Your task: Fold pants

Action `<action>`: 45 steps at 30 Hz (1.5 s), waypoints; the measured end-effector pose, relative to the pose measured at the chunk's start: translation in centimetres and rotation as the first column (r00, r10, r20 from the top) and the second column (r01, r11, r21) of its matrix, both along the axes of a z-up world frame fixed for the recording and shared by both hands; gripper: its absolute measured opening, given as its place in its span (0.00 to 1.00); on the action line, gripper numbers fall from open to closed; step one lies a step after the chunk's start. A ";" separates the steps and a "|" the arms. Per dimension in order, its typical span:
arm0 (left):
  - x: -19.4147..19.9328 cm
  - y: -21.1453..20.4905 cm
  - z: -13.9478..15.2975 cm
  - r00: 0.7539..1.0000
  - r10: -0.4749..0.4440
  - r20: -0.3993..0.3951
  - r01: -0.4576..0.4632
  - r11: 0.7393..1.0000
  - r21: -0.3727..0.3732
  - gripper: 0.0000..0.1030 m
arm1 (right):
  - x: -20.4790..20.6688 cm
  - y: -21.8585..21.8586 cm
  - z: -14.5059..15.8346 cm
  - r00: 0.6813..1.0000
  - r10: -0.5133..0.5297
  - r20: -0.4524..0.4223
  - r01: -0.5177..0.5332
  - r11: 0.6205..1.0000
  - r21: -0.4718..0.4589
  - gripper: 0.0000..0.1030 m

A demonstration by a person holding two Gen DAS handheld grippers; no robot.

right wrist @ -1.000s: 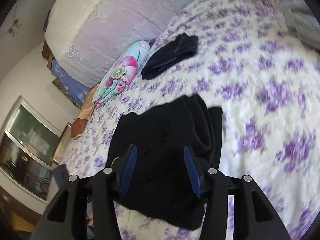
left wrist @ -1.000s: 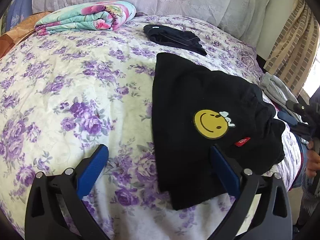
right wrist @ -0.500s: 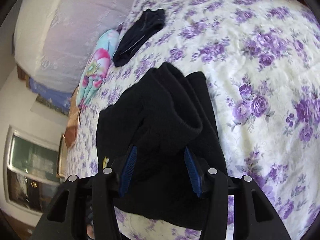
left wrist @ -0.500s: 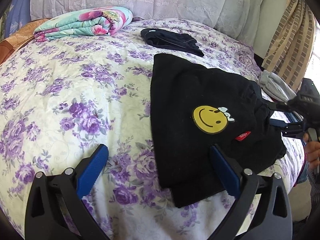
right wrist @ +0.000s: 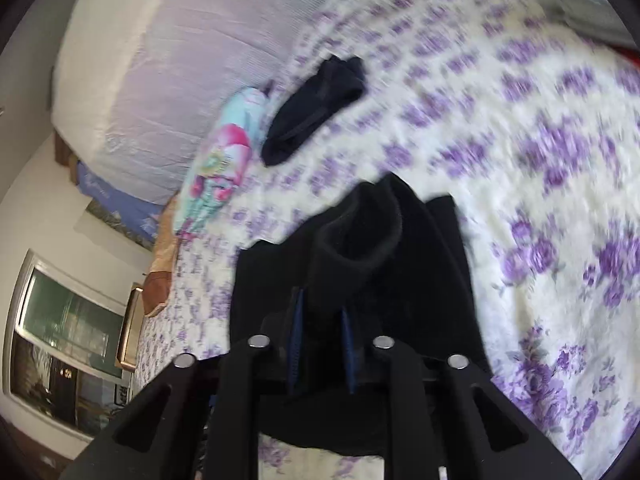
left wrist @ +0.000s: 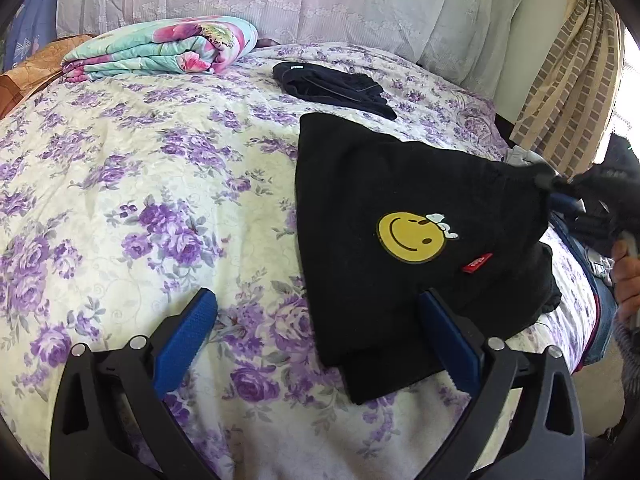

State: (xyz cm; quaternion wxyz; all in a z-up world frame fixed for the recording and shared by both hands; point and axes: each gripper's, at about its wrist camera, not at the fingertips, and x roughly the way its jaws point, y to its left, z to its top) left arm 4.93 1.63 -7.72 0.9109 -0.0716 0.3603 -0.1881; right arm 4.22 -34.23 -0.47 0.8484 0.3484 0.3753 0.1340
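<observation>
Pants (left wrist: 384, 200): black, thick soft cloth, folded into a rough wedge shape; they lie in the right half of the left wrist frame, on the floral bedspread (left wrist: 140, 184). Their right edge is pulled up toward the right border of the frame.
Print: yellow smiley face (left wrist: 411, 236) with a small white figure at its upper right, and a red tag (left wrist: 477, 262) just below.
Lower edge: a second layer of the same cloth sticks out under the top layer, at the lower centre of the frame.
Left gripper (left wrist: 318, 340): jaws spread wide, holding nothing; the right blue finger (left wrist: 450, 338) is over the lower edge of the pants.
Right gripper (right wrist: 322, 354): jaws narrow, pinching a bunched fold of the pants (right wrist: 360, 252) in the lower centre of the right wrist frame.
Other things: dark folded garment (left wrist: 332, 88) in the upper centre; flowered blanket (left wrist: 168, 48) rolled at the upper left.
</observation>
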 end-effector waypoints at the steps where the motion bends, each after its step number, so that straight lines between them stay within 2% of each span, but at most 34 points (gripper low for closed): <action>1: -0.1 0.1 0.0 1.000 0.000 -0.001 0.000 1.000 0.003 0.96 | -0.4 -0.1 0.4 1.000 0.001 0.008 -0.001 1.000 -0.003 0.15; 3: -0.2 0.2 0.2 1.000 0.001 -0.004 -0.001 1.000 0.011 0.96 | -1.5 -0.9 -0.2 1.000 -0.020 -0.006 0.020 1.000 -0.005 0.15; 6: -0.5 0.5 0.5 1.000 0.009 -0.004 -0.009 1.000 0.018 0.96 | -2.8 -2.2 -4.1 0.994 -0.059 -0.091 0.060 0.998 0.007 0.14; 9: -0.7 0.9 1.2 1.000 0.025 -0.010 -0.025 1.000 0.013 0.96 | -3.8 -3.1 -6.5 0.992 -0.069 -0.108 0.079 0.993 0.088 0.12; 11: -0.8 1.3 2.1 0.999 0.040 -0.005 -0.040 0.999 -0.009 0.96 | -4.0 -3.0 -5.9 0.994 -0.069 -0.085 0.076 0.993 0.091 0.12; 14: -0.5 1.2 3.8 0.999 0.040 0.027 -0.040 0.999 -0.017 0.96 | -3.9 -2.4 -4.7 0.998 -0.034 -0.054 0.036 0.998 0.042 0.12; 17: 0.2 -0.3 4.7 0.999 0.025 0.044 -0.027 0.999 0.032 0.96 | -3.5 -3.1 -5.9 0.996 -0.016 -0.090 0.022 0.998 0.061 0.13; 20: 1.5 -2.5 3.6 1.000 0.003 -0.017 -0.001 0.996 0.088 0.96 | -4.2 -3.2 -5.9 0.997 -0.015 -0.078 0.021 0.996 0.087 0.13; 24: 2.2 -4.4 1.5 0.997 -0.011 -0.078 0.022 0.989 0.145 0.96 | -5.5 -3.3 -3.2 0.999 -0.045 -0.015 0.045 0.999 -0.028 0.22; 26: 2.2 -4.1 0.9 0.996 -0.008 -0.089 0.019 0.992 0.121 0.96 | -5.5 -3.1 -1.2 0.997 -0.062 0.048 0.065 0.995 -0.070 0.23; 27: 2.3 -3.9 0.8 0.995 -0.006 -0.098 0.017 0.994 0.106 0.96 | -5.2 -2.7 -0.3 0.996 -0.051 0.080 0.058 0.994 -0.088 0.24; 29: 2.2 -3.5 0.9 0.994 0.002 -0.111 0.008 0.996 0.089 0.96 | -3.9 -1.3 1.5 0.990 -0.010 0.139 0.024 0.995 -0.097 0.34; 30: 2.0 -3.3 1.2 0.994 0.009 -0.106 0.000 0.996 0.085 0.96 | -3.0 -0.4 2.1 0.987 0.017 0.157 -0.003 0.996 -0.088 0.42; 31: 1.8 -3.2 1.9 0.996 0.013 -0.089 -0.006 0.997 0.076 0.95 | -1.8 0.9 2.6 0.983 0.055 0.173 -0.040 0.995 -0.089 0.46; 33: 1.6 -3.3 3.2 0.999 0.010 -0.048 -0.007 0.998 0.064 0.95 | 0.8 3.7 2.9 0.974 0.128 0.185 -0.110 0.988 -0.105 0.46; 35: 1.6 -4.3 5.0 1.000 -0.008 -0.003 0.008 0.998 0.070 0.95 | 3.8 6.0 2.2 0.971 0.182 0.156 -0.171 0.982 -0.086 0.46; 38: 2.2 -7.1 5.8 0.997 -0.073 0.019 0.070 0.992 0.106 0.95 | 6.4 7.1 -0.1 0.979 0.185 0.089 -0.182 0.983 -0.036 0.46; 41: 3.4 -9.5 3.3 0.995 -0.094 -0.046 0.101 0.975 0.196 0.95 | 7.9 6.3 -3.8 0.988 0.152 -0.007 -0.152 0.987 -0.047 0.43; 42: 3.6 -10.0 1.9 0.993 -0.098 -0.072 0.111 0.969 0.218 0.96 | 8.3 5.6 -5.2 0.989 0.143 -0.039 -0.144 0.989 -0.021 0.33; 43: 3.5 -10.0 1.4 0.993 -0.097 -0.060 0.108 0.971 0.215 0.96 | 8.2 4.9 -5.9 0.990 0.130 -0.049 -0.131 0.991 -0.012 0.16; 44: 3.0 -9.7 1.3 0.996 -0.091 -0.017 0.093 0.976 0.197 0.96 | 8.1 4.7 -6.1 0.990 0.130 -0.046 -0.131 0.991 -0.010 0.11; 45: 2.9 -9.8 1.3 0.996 -0.092 -0.016 0.094 0.975 0.202 0.96 | 7.8 4.7 -5.8 0.990 0.136 -0.042 -0.137 0.991 -0.005 0.12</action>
